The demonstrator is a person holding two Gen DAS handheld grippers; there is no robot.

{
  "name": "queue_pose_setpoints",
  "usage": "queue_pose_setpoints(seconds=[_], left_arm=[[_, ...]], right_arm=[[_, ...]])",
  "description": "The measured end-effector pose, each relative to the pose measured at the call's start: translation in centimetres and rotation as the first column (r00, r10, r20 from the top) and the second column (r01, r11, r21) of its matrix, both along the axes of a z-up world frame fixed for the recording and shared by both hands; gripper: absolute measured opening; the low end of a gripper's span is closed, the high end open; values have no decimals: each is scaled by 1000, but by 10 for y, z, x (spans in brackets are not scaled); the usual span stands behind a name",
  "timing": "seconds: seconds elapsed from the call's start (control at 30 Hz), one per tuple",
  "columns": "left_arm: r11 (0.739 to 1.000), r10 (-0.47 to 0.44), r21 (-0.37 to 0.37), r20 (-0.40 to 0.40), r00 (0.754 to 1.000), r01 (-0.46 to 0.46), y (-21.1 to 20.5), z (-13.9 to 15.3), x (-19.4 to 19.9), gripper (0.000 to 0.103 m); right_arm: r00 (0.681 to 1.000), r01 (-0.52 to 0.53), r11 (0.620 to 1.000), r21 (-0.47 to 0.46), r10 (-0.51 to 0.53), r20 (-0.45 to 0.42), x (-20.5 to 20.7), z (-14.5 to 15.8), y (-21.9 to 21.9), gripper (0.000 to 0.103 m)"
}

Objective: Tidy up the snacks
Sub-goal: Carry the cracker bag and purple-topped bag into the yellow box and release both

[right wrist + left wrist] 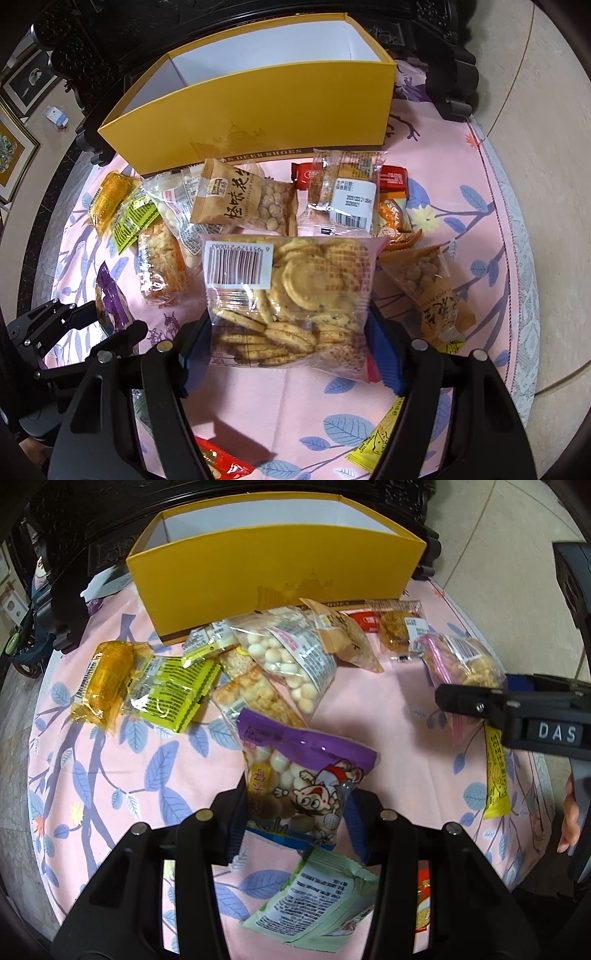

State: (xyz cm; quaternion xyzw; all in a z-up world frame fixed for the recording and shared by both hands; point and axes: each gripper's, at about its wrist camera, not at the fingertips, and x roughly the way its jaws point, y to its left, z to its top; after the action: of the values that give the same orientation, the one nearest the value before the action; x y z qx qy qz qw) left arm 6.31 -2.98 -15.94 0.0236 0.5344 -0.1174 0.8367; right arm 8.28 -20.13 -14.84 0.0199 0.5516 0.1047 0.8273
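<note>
**Both tongs loaded, yellow box open behind the pile**

Left tongs point(295, 814): clamped on a purple-topped bag of round white puffs point(303, 775), cartoon print on the front. The bag stands upright between the fingers, lifted off the cloth. A pale green packet point(317, 897) lies just below it, printed side up.

Right tongs point(291, 350): clamped on a clear pink-edged bag of round crackers point(291, 295), barcode label at its upper left. The bag is held flat, facing the camera, near the middle of the bench point(277, 402).

Bench is covered by a pink cloth with a blue leaf print. Yellow box point(258, 122), lid off, white inside, stands at the far edge; no snack is visible in the part of its interior that shows.

Loose snacks between box and tongs, as seen from the right wrist:
- brown peanut packet point(240, 199), overlapping other bags
- clear packet with white date label point(343, 192), over a red wrapper point(393, 177)
- second peanut packet point(432, 291), right of the cracker bag
- rice-cake bar point(160, 258) and orange-yellow wrapped roll point(110, 195), far left
- yellow stick packet point(373, 446), near edge

From the left wrist, a bag of white puffs point(284, 657) lies against the box front.
</note>
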Motion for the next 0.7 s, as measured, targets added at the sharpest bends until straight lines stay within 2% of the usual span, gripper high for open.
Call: queue_pose_setpoints(seconds=[0.37,0.7], left_arm=[[996,81,-47,65,995,-78,14,40,35,46],[987,144,-101,163,976,-129,20,96,94,46]], right_arm=[[999,-22,1000,15,21,38,11,23,13,74],[988,-20,998,61,10,157,68,78,26,74]])
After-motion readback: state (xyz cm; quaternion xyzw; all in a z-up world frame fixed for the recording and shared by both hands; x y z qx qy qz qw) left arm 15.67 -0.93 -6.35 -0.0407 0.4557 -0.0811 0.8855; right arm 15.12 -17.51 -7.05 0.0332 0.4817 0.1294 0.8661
